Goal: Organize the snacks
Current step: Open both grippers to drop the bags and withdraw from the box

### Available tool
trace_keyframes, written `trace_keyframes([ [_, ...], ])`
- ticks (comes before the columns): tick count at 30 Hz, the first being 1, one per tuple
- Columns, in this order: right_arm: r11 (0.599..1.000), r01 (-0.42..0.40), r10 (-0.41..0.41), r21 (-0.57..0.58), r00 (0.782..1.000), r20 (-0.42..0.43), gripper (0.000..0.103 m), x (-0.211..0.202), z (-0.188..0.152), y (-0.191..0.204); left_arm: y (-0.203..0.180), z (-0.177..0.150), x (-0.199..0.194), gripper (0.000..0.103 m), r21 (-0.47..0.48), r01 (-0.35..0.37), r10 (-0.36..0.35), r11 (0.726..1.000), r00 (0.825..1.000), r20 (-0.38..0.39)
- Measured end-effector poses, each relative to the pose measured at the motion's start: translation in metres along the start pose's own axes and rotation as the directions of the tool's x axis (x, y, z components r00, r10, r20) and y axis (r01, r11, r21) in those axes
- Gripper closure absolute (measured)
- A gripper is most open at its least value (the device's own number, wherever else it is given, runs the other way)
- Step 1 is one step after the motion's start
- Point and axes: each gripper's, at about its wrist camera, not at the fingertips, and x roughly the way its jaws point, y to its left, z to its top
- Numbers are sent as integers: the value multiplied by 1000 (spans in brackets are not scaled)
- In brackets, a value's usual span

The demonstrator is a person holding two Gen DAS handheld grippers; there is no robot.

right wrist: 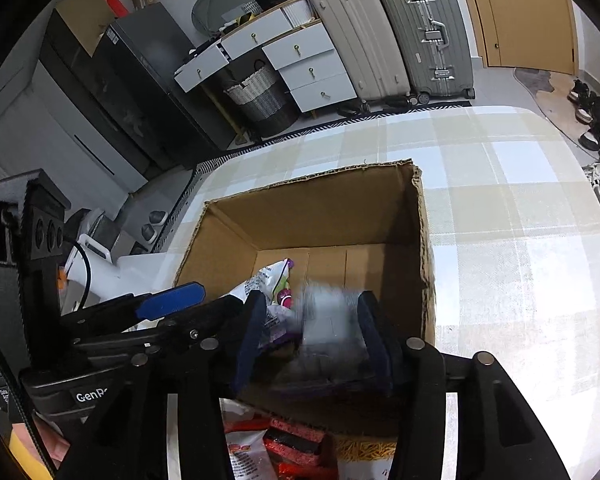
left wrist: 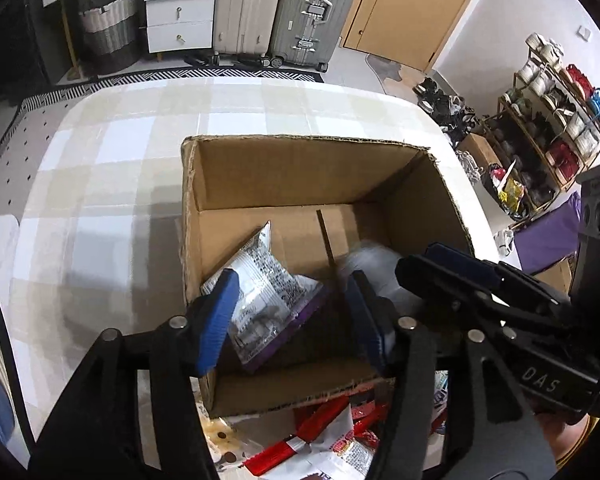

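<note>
both claws hang with jaws parted over the cardboard box (left wrist: 300, 172) at frame centre: left gripper (left wrist: 290, 320) around a white-and-purple snack packet (left wrist: 260, 292), right gripper (right wrist: 314, 340) around a blurred grey packet (right wrist: 328, 320). likely light, crinkly and slippery, best pinched at the sealed edges. packet print is unreadable; the claw bodies read "das" and "genr".

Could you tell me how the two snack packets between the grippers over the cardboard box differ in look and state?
The purple-edged packet is sharp, with dark print on white; the grey packet is motion-blurred, its print unreadable. The purple-edged packet sits in the open left gripper, the grey packet in the open right gripper. Both are over the cardboard box, and neither looks pinched.
</note>
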Motion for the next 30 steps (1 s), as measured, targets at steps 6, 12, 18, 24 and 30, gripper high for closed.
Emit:
trace_keyframes([
  [6,1000,12,-12,-23,1000,17,53,-13,-4,6,-1,-8,-13,41,8,-4,4,1000,1000,13],
  [12,1000,16,-15,-25,999,52,53,-37,-10,13,-2,-23,-40,27,-11,7,-6,1000,999,49],
  [18,999,17,-12,-50,996,89,53,-73,-27,26,-11,-49,-84,25,7,-1,0,1000,993,122],
  [24,998,8,0,-57,990,142,53,-116,-47,38,-32,-81,-141,24,45,-27,18,999,980,200],
  [30,998,-1,15,-67,977,214,51,-163,-71,51,-53,-118,-207,22,61,-22,3,998,954,299],
])
